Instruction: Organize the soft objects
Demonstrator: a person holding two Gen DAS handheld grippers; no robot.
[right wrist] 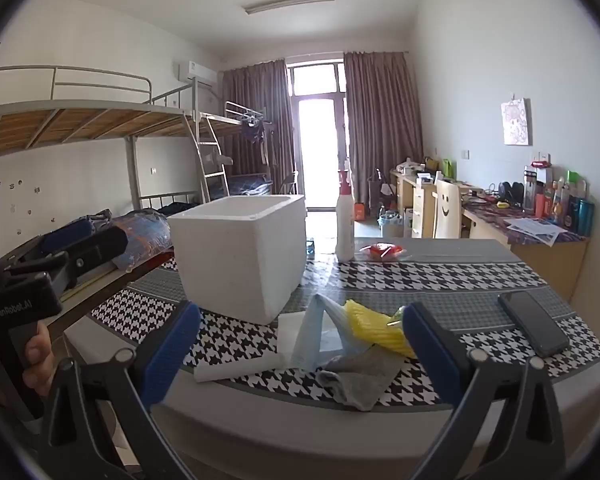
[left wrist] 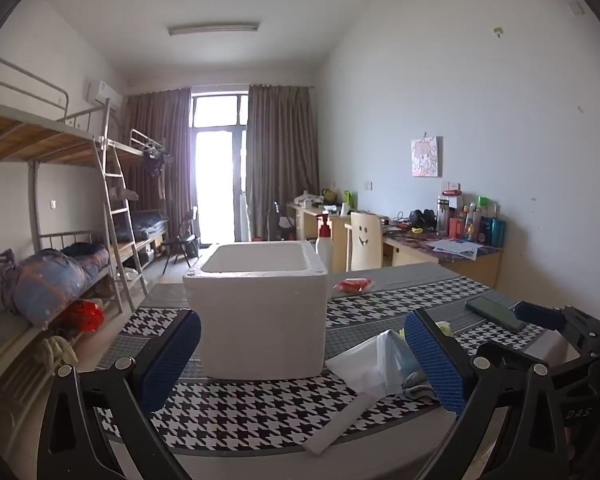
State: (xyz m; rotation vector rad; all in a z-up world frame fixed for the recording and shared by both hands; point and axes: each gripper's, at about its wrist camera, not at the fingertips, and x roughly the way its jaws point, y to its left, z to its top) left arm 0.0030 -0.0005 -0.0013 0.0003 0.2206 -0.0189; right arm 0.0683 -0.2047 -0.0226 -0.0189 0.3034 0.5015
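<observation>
A small heap of soft things lies on the table just in front of the white foam box, toward its right corner as I look from the right wrist view. In the heap I see a grey sock, a pale blue cloth, a yellow ribbed sponge cloth and a white rolled sheet, all touching or overlapping.

I judge these to be light, limp and easy to crush. They should fold and drape when lifted, so I would pinch each at a bunched middle rather than at a thin edge. The foam box is stiff but probably light, and could slide if nudged. It stands open at the top.

My right gripper hangs before the heap, tongs wide apart, holding nothing. My left gripper faces the box, tongs equally wide and empty.

Right of the heap lies a dark phone. Behind the box stand a white pump bottle and a red packet. The table wears a black-and-white houndstooth cloth, glossy, possibly slick. Beyond the box are bunk beds, curtains, a bright window and cluttered desks.
</observation>
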